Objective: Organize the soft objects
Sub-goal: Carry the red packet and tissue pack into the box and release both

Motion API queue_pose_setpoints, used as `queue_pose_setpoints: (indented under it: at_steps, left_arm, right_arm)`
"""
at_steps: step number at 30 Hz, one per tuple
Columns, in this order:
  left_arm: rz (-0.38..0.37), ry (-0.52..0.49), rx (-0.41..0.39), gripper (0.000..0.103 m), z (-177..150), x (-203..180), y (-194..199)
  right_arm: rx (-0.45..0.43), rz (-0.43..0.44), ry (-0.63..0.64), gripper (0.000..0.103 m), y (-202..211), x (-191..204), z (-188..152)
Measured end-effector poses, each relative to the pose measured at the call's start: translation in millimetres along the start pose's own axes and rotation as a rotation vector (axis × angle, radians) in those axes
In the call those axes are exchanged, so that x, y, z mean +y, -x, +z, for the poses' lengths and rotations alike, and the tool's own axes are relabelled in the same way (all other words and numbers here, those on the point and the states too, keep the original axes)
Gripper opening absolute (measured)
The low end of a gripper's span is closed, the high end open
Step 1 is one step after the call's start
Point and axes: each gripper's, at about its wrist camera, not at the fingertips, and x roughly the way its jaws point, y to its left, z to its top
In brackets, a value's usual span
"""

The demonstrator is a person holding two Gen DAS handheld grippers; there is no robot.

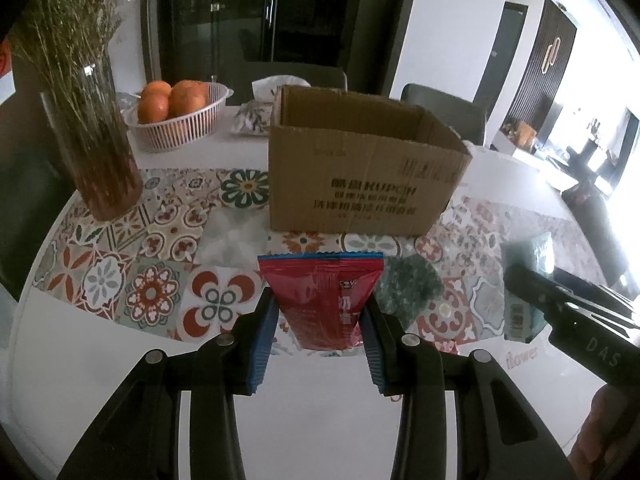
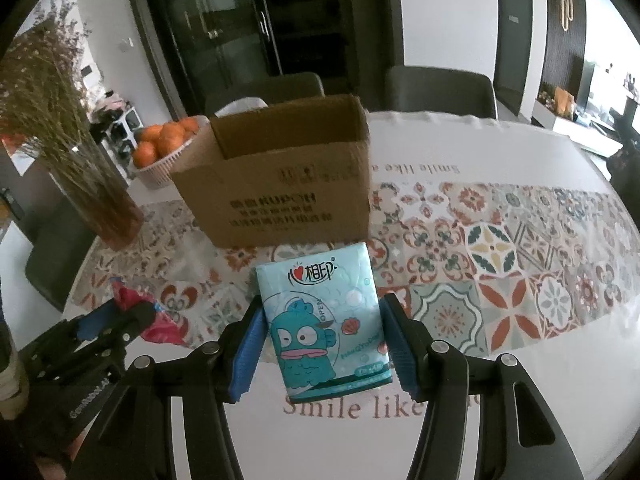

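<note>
My left gripper (image 1: 319, 322) is shut on a red snack pouch (image 1: 324, 296) and holds it above the table, in front of the open cardboard box (image 1: 360, 168). My right gripper (image 2: 322, 340) is shut on a teal tissue pack (image 2: 324, 320) with a cartoon fish, also in front of the box (image 2: 280, 184). The right gripper with the tissue pack (image 1: 524, 280) shows at the right of the left wrist view. The left gripper with the red pouch (image 2: 152, 316) shows at the lower left of the right wrist view. The box interior is mostly hidden.
A glass vase of dried flowers (image 1: 92, 144) stands at the left. A white basket of oranges (image 1: 180, 116) and a patterned soft bundle (image 1: 256, 116) sit behind the box. A patterned tablecloth (image 2: 500, 248) covers the table. Chairs (image 2: 440, 88) stand beyond.
</note>
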Motion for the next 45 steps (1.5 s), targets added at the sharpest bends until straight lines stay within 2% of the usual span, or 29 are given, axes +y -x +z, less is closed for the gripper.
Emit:
queue_pose_setpoints:
  at_steps: [11, 16, 20, 29, 45]
  left_arm:
    - [-0.026, -0.009, -0.064, 0.04, 15.9, 1.8, 14.4]
    - [-0.006, -0.025, -0.1, 0.04, 26.8, 0.8, 18.1]
    - [-0.024, -0.026, -0.111, 0.04, 36.3, 0.3, 17.8]
    - [-0.014, -0.039, -0.16, 0.04, 60.3, 0.6, 14.3]
    - [0.007, -0.073, -0.21, 0.04, 96.3, -5.9, 3.0]
  right_arm:
    - [-0.081, 0.021, 0.013, 0.058, 15.3, 7.6, 17.4]
    - [-0.105, 0.025, 0.013, 0.058, 16.0, 8.4, 25.1]
    - [-0.12, 0.032, 0.01, 0.058, 15.5, 8.5, 33.4]
    - [-0.173, 0.045, 0.01, 0.058, 12.8, 9.9, 58.2]
    - [-0.195, 0.068, 0.011, 0.058, -6.4, 6.3, 93.5]
